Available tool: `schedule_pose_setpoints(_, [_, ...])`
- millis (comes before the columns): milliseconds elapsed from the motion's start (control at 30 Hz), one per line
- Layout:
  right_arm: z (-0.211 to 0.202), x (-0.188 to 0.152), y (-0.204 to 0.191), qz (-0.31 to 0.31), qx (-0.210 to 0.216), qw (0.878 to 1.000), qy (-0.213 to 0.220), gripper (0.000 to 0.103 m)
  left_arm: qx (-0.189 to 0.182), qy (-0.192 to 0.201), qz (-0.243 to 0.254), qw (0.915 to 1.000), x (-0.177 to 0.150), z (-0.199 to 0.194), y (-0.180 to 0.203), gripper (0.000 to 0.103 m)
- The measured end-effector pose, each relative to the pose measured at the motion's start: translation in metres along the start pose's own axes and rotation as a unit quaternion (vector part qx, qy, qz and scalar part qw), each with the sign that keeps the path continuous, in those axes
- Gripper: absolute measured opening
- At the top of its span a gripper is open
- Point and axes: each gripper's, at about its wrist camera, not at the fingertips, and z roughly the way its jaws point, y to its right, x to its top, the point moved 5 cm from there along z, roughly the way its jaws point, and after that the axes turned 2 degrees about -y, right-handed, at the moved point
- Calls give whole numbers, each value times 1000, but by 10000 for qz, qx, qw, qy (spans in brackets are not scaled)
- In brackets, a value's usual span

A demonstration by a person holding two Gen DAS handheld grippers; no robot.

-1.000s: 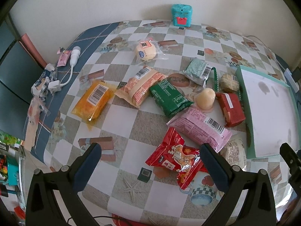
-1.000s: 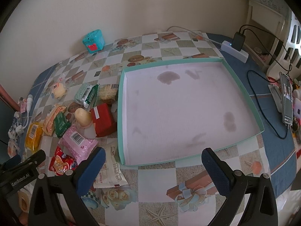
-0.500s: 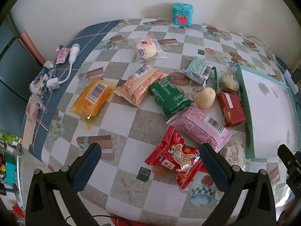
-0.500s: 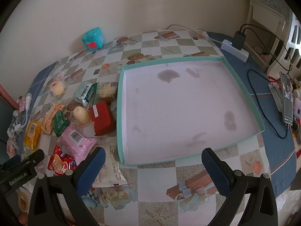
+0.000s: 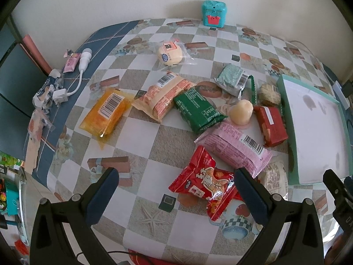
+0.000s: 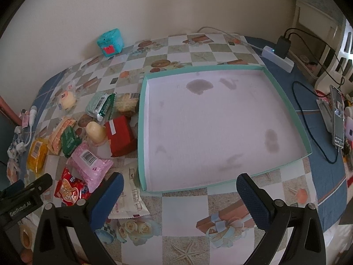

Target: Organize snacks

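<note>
Several wrapped snacks lie scattered on the checked tablecloth: a red printed packet (image 5: 204,182), a pink pack (image 5: 235,148), a green pack (image 5: 198,110), an orange-striped pack (image 5: 164,100), a yellow pack (image 5: 106,112) and a dark red box (image 5: 270,125). My left gripper (image 5: 176,193) hovers open above the table's near side, its right finger over the red packet. A shallow teal-rimmed tray (image 6: 141,132) with a white stained floor holds nothing. My right gripper (image 6: 179,195) is open just before the tray's near rim.
A teal toy box (image 5: 214,13) stands by the wall. A white charger and cable (image 5: 72,84) and torn wrappers lie at the table's left edge. A power strip (image 6: 278,58), black cables and a phone (image 6: 337,114) sit to the right of the tray.
Both views have drifted slightly; the snacks and the tray sit a little further from the cameras. Nothing on the table has moved and both grippers stay open.
</note>
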Motion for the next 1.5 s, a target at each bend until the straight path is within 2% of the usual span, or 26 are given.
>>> schedule_pose_setpoints(567, [6, -1, -18, -217, 185, 9995, -105, 103, -137, -234, 23, 9996, 1, 10, 2, 103])
schedule_pose_setpoints(733, [17, -7, -42, -418, 582, 9966, -400, 103, -319, -546, -144, 9979, 0, 28, -1, 103])
schedule_pose_setpoints(867, [24, -12, -57, -631, 633, 9945, -545, 101, -321, -674, -226, 9969, -1, 37, -2, 103])
schedule_pose_setpoints(967, [29, -17, -64, -708, 680, 9927, -702, 96, -414, -728, -205, 9963, -2, 40, 1, 102])
schedule_pose_setpoints(1067, [32, -21, -66, -708, 793, 9903, -895, 88, -463, -843, -224, 9951, -4, 45, 1, 95])
schedule_pose_setpoints(1133, [33, -23, -67, -710, 831, 9893, -962, 87, -519, -959, -235, 9938, -5, 49, 2, 84])
schedule_pose_setpoints(1233, [34, -27, -70, -771, 850, 9878, -1049, 85, -640, -1109, -239, 9915, -7, 56, 5, 76])
schedule_pose_setpoints(1300, [36, -31, -70, -777, 883, 9857, -1203, 81, -689, -1137, -243, 9908, -7, 58, 5, 75])
schedule_pose_setpoints(1500, [44, -36, -78, -889, 886, 9830, -1342, 80, -677, -1217, -179, 9901, -9, 64, 9, 75])
